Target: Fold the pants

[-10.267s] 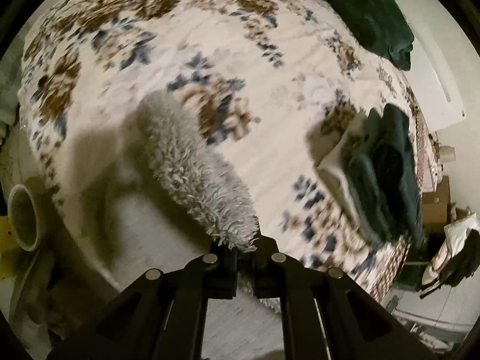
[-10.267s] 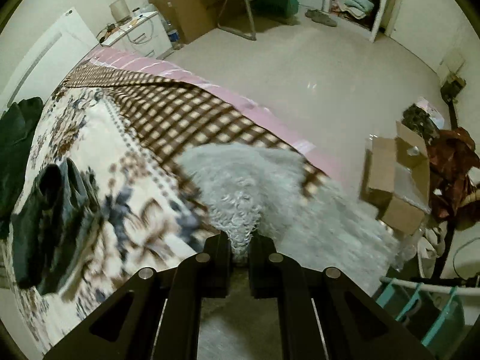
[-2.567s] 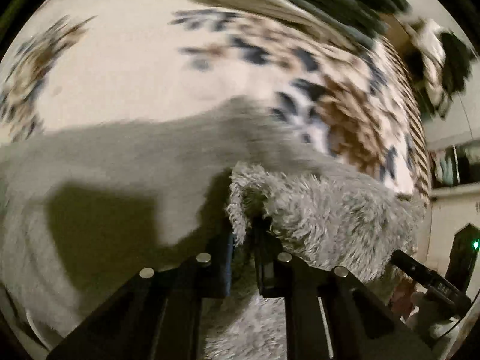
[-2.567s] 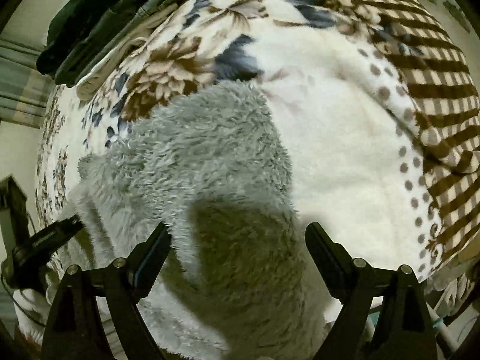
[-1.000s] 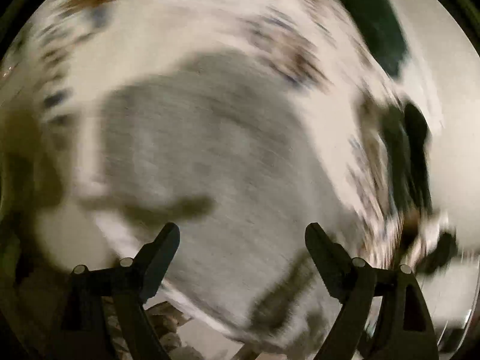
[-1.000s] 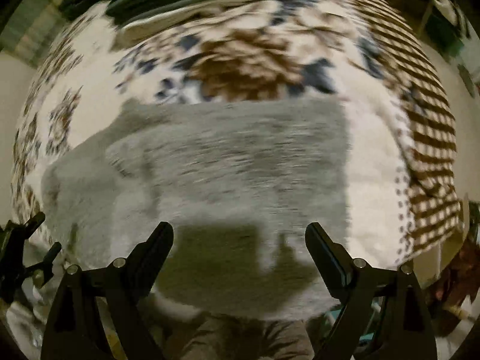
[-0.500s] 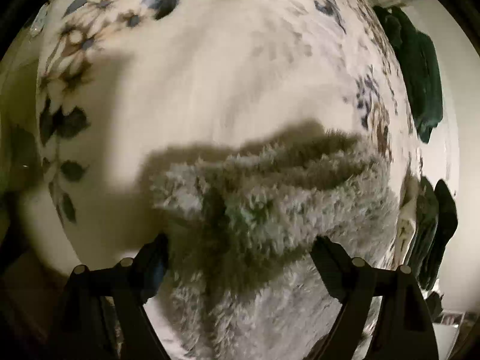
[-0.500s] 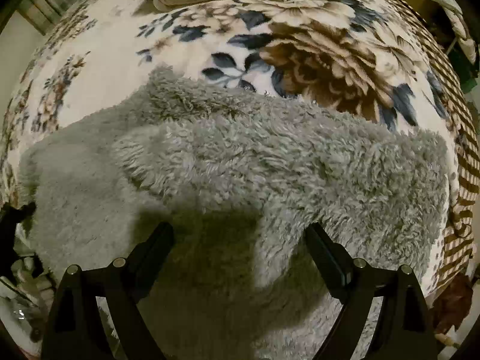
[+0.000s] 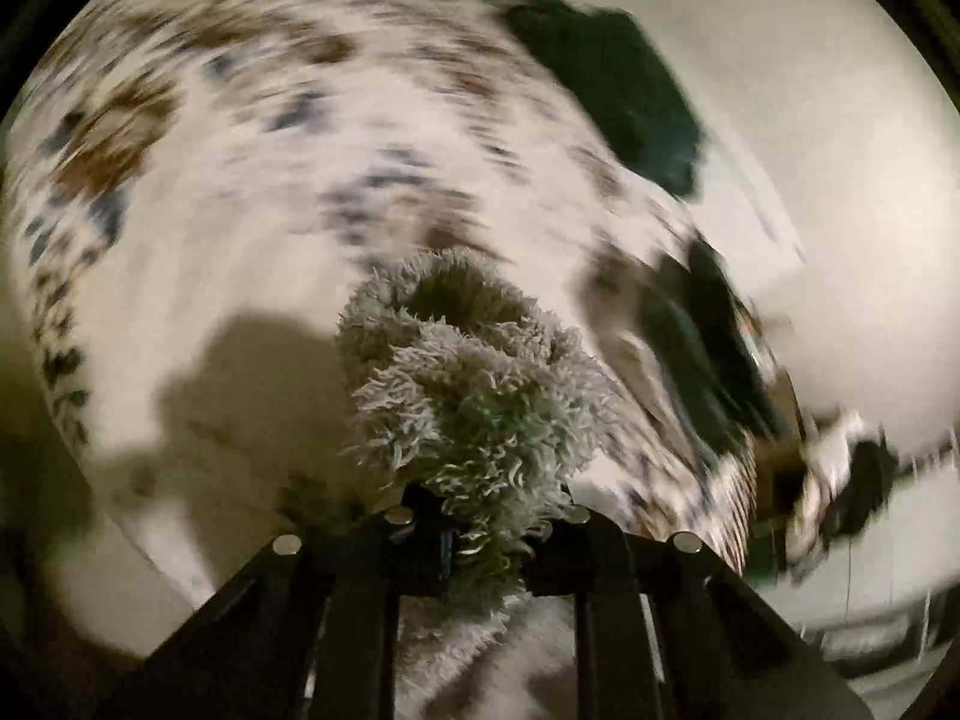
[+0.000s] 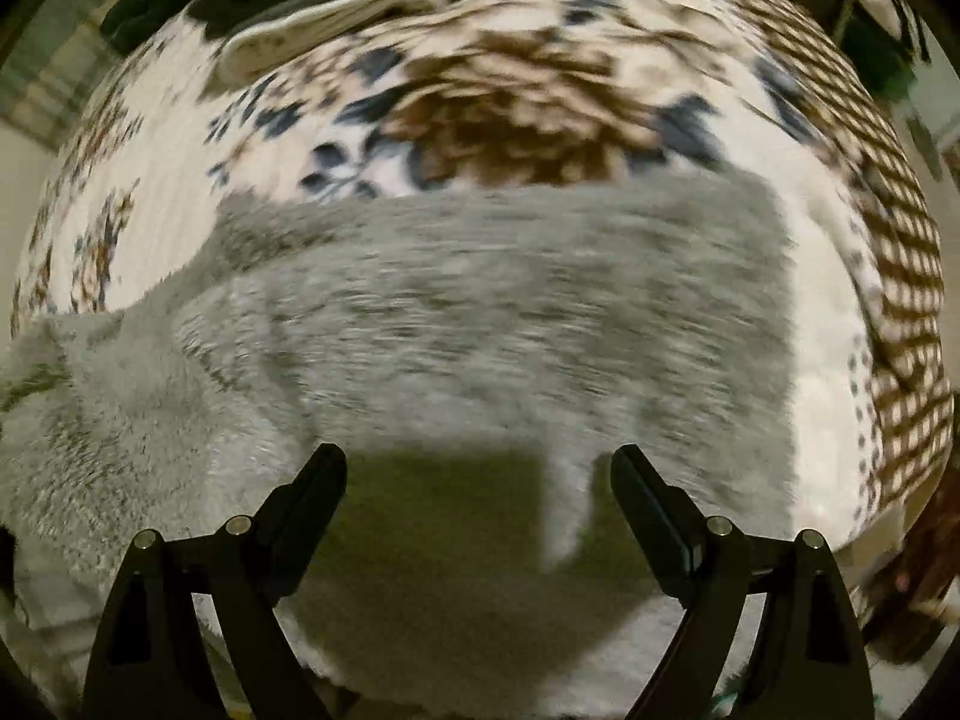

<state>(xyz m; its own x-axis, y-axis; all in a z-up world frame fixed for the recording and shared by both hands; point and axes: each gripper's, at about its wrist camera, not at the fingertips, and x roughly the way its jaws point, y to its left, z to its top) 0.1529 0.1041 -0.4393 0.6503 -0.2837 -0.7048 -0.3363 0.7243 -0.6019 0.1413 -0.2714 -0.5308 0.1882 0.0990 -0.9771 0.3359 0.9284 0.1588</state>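
Grey fleece pants (image 10: pixel 480 312) on floral bed (image 10: pixel 510 102) | left claw (image 9: pixel 486 531) closing, pinching bunched pants, apparently raised | right claw (image 10: pixel 479 480) spread wide above pants, empty

Shaggy pale grey fleece pants (image 10: pixel 480 312), greenish in shadow. Cream bedspread (image 10: pixel 510 102) under them, printed with brown flowers and navy leaves, edged beyond the pants in a brown-and-cream check. Dark green clothes (image 9: pixel 630 96) past the bedspread's far edge. Black tongs (image 10: pixel 479 474), silver rivets.
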